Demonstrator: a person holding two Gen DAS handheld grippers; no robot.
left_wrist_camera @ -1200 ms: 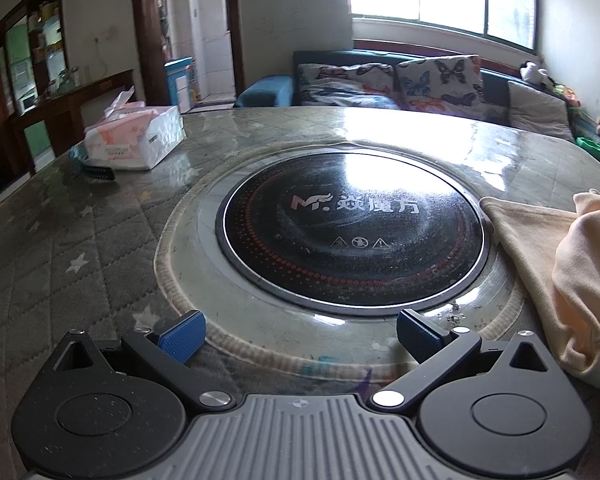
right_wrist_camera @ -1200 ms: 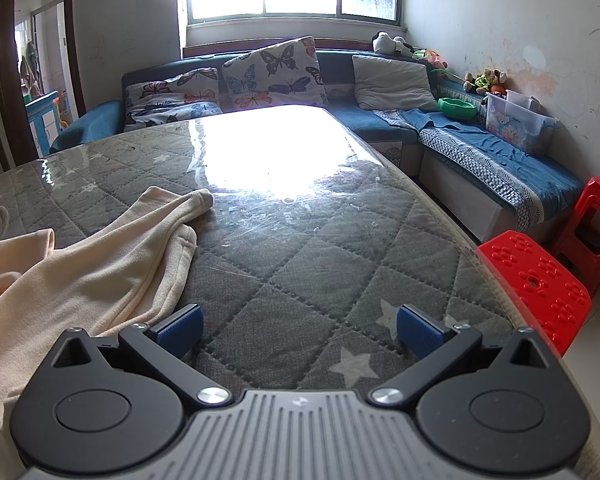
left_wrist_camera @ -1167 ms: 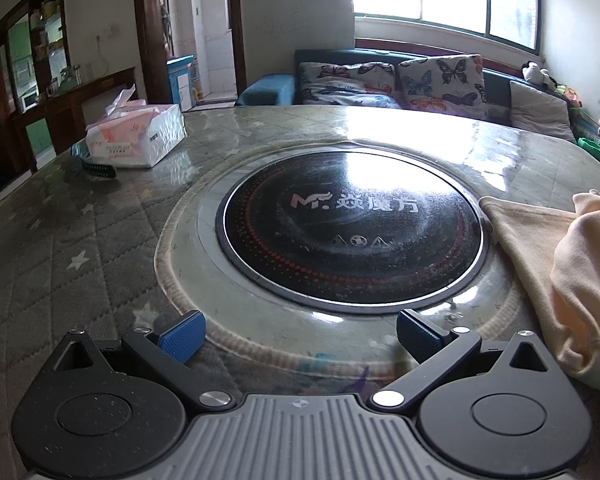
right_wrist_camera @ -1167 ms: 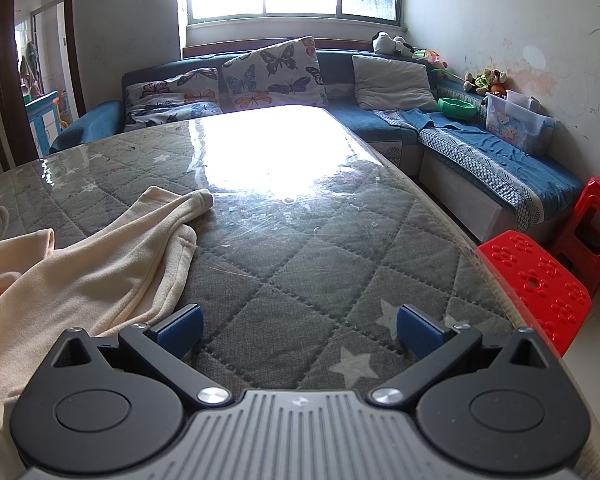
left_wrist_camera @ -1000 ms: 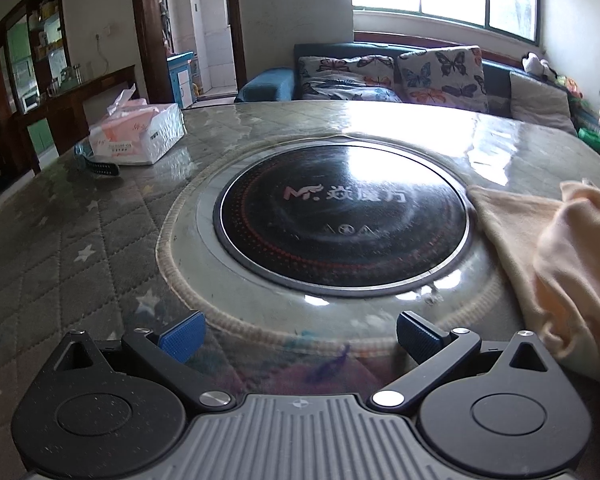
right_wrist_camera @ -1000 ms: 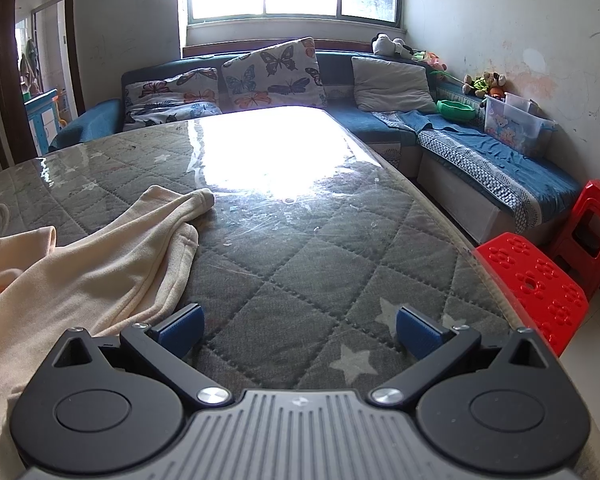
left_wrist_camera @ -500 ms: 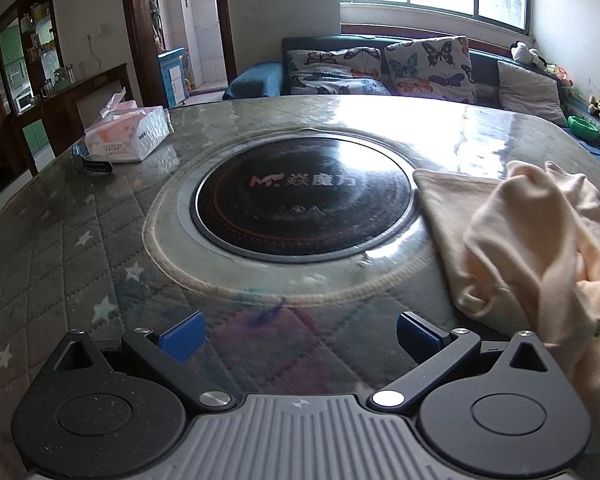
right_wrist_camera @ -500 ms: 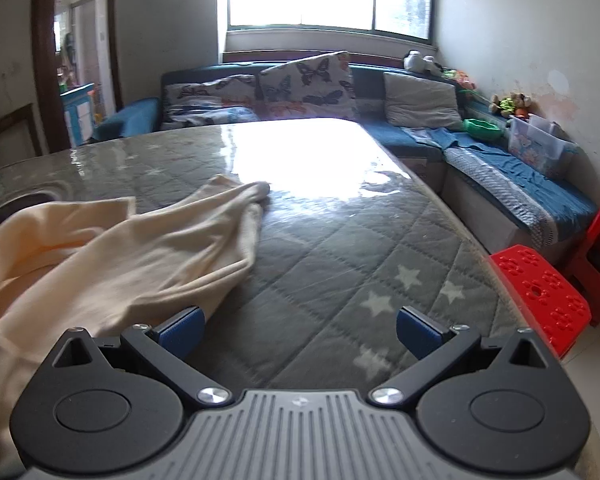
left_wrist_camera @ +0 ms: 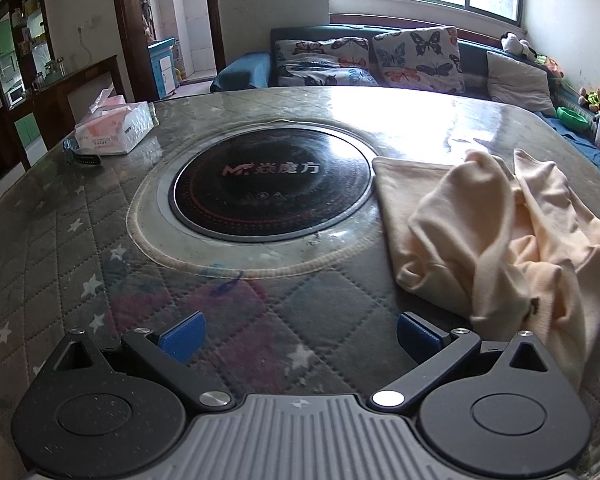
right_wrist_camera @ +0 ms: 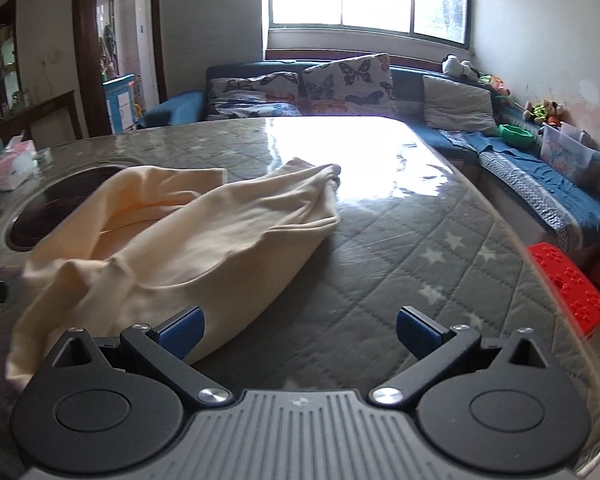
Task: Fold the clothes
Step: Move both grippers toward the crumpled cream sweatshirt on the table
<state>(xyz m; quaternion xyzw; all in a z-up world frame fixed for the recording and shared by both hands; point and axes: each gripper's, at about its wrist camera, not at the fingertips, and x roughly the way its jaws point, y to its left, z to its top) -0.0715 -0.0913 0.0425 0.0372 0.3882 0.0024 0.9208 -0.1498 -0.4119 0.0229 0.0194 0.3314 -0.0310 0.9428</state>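
Observation:
A cream garment (left_wrist_camera: 492,240) lies crumpled on the quilted table, to the right in the left wrist view. In the right wrist view the garment (right_wrist_camera: 188,240) lies to the left and centre, reaching up to the left blue pad. My left gripper (left_wrist_camera: 300,336) is open and empty, above the table's near edge, left of the garment. My right gripper (right_wrist_camera: 300,330) is open and empty, with its left finger beside the garment's near edge.
A round black cooktop (left_wrist_camera: 272,188) is set into the table (left_wrist_camera: 60,220). A tissue pack (left_wrist_camera: 114,128) and a dark band lie at the far left. A sofa (right_wrist_camera: 340,88) with cushions stands behind. Red stools (right_wrist_camera: 568,284) stand at the right of the table.
Both grippers have pulled back and risen, so more of the table and the garment shows. Both stay open. The garment has not visibly moved.

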